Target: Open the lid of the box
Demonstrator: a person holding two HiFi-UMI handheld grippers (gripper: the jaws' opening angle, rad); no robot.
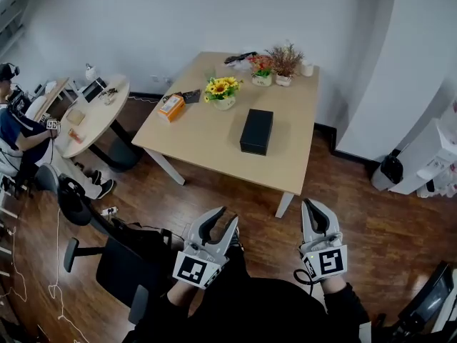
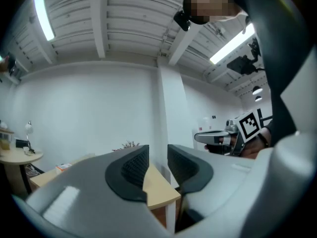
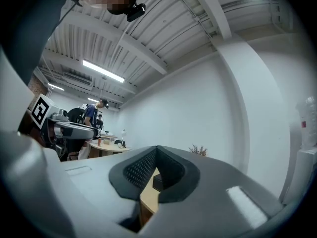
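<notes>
The black box point(image 1: 256, 131) lies lid down, closed, on the light wooden table point(image 1: 207, 138), toward its right half. Both grippers hover low over the wooden floor, well short of the table's near edge. My left gripper point(image 1: 223, 219) has its jaws a little apart with nothing between them; in the left gripper view the left gripper point(image 2: 158, 158) frames the table corner point(image 2: 159, 190). My right gripper point(image 1: 311, 206) is shut and empty. In the right gripper view the right gripper point(image 3: 157, 151) points at the table, and a bit of the black box point(image 3: 157, 182) shows below the closed tips.
A sunflower pot point(image 1: 223, 91), two more plant pots point(image 1: 274, 66), a white cup point(image 1: 307, 68) and an orange carton point(image 1: 171, 107) stand on the table. A person point(image 1: 18, 131) sits at a round table point(image 1: 93, 113) on the left. Office chairs point(image 1: 114, 259) stand near my left side.
</notes>
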